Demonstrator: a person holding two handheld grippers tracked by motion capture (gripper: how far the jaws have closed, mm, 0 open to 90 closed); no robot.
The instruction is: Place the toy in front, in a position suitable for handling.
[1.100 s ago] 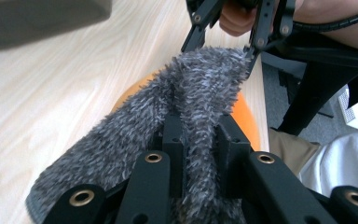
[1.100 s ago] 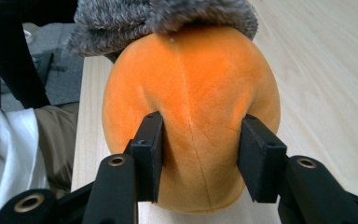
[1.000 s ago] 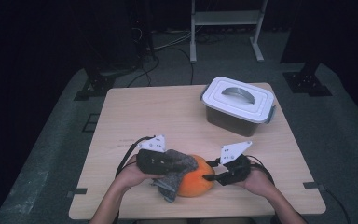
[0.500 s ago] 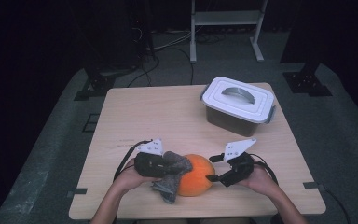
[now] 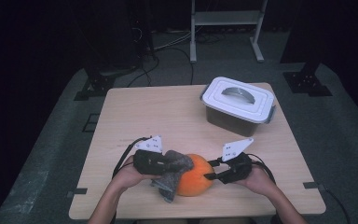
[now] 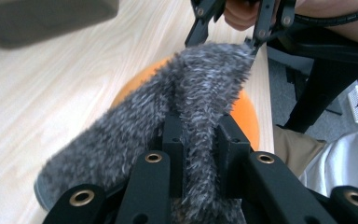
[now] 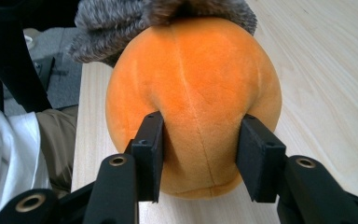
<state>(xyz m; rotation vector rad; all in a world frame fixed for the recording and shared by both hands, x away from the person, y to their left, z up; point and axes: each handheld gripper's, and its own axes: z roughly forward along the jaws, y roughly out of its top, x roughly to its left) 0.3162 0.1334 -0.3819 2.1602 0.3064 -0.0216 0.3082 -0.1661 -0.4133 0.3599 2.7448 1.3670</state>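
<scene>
An orange plush ball (image 5: pixel 196 183) rests near the table's front edge. A grey fuzzy cloth (image 5: pixel 175 168) is draped over its left side and top. My left gripper (image 5: pixel 170 165) is shut on a fold of that cloth (image 6: pixel 121 135), which stands pinched between the jaws (image 6: pixel 200 126) with the ball (image 6: pixel 244 112) behind it. From the right, my right gripper (image 5: pixel 210 170) has just been closing on the ball (image 7: pixel 196 79). Its pads dent the plush on both sides (image 7: pixel 200 135). The cloth (image 7: pixel 121 18) hangs over the ball's far top.
A grey box with a white handled lid (image 5: pixel 237 105) stands at the table's back right. The wooden table (image 5: pixel 158 116) is bare in the middle and at the left. A metal stand (image 5: pixel 226 28) is on the floor beyond. The person's lap is close to the front edge.
The right gripper shifted slightly right off the ball half a second ago and is back against it now. The left gripper, the cloth and the ball have stayed put.
</scene>
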